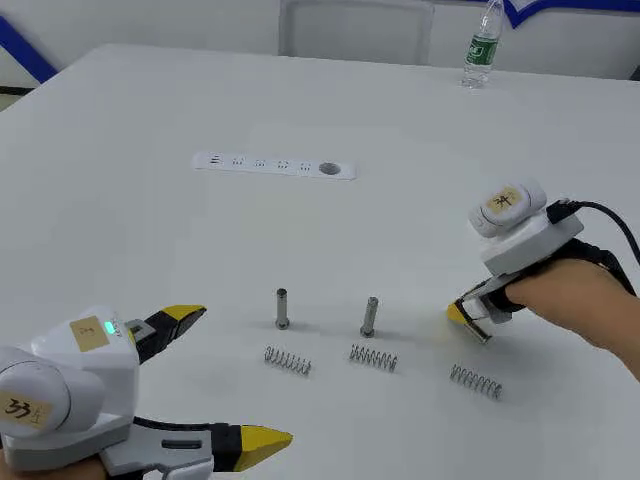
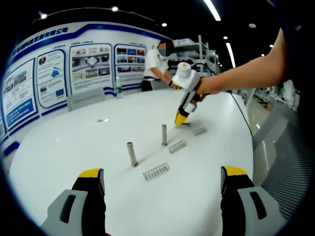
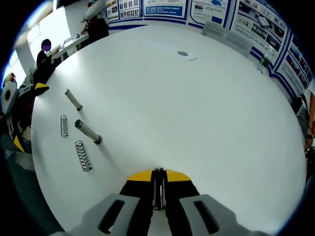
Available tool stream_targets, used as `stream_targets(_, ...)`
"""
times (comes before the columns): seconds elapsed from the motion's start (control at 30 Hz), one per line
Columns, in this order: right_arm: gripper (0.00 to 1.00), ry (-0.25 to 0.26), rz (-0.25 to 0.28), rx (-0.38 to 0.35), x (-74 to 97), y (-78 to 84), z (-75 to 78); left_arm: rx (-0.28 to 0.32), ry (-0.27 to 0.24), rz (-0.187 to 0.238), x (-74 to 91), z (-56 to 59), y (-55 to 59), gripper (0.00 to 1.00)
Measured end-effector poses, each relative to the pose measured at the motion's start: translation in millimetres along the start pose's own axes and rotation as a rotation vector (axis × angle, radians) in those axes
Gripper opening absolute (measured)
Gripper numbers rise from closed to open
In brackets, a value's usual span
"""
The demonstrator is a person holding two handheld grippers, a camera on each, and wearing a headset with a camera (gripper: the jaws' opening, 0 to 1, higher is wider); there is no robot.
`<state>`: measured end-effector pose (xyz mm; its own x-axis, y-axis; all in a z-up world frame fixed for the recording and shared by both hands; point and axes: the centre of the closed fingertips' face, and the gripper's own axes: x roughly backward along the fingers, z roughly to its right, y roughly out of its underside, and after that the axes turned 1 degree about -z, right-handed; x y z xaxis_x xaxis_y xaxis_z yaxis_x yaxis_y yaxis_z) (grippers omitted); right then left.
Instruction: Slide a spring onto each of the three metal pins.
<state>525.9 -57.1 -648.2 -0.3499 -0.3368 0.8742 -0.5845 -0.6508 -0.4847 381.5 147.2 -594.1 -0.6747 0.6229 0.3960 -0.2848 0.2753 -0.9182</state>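
Note:
Two metal pins (image 1: 282, 308) (image 1: 370, 316) stand upright on the white table (image 1: 150, 230). Three springs (image 1: 288, 360) (image 1: 373, 357) (image 1: 475, 381) lie flat in a row just in front of them. My right gripper (image 1: 470, 315) is low over the table to the right of the pins, shut on a third metal pin (image 3: 157, 189), which shows as a thin metal piece between the yellow tips. My left gripper (image 1: 228, 378) is held open at the near left with nothing in it. Its own view has the pins (image 2: 131, 153) (image 2: 164, 134) and the nearest spring (image 2: 156, 171) ahead.
A white power strip (image 1: 273, 165) lies across the middle of the table. A plastic bottle (image 1: 482, 45) stands at the far edge, beside a chair (image 1: 355, 30). People are at desks beyond the table.

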Motion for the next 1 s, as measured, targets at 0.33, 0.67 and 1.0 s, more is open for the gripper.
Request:
stream_targets(0.33,0.09,0.015,0.062,0.003,21.7,-0.1,-9.3,-0.009,0.004,0.002,0.6,1.7,-1.6,1.00)
stream_targets(0.67,0.09,0.029,0.122,-0.026,35.1,5.6,-10.1,-0.014,0.011,0.007,-1.9,4.1,-4.9,1.00)
stream_targets(1.0,0.09,0.036,0.175,-0.052,42.8,10.2,-12.4,-0.014,0.009,0.006,-0.9,3.7,-4.3,1.00)
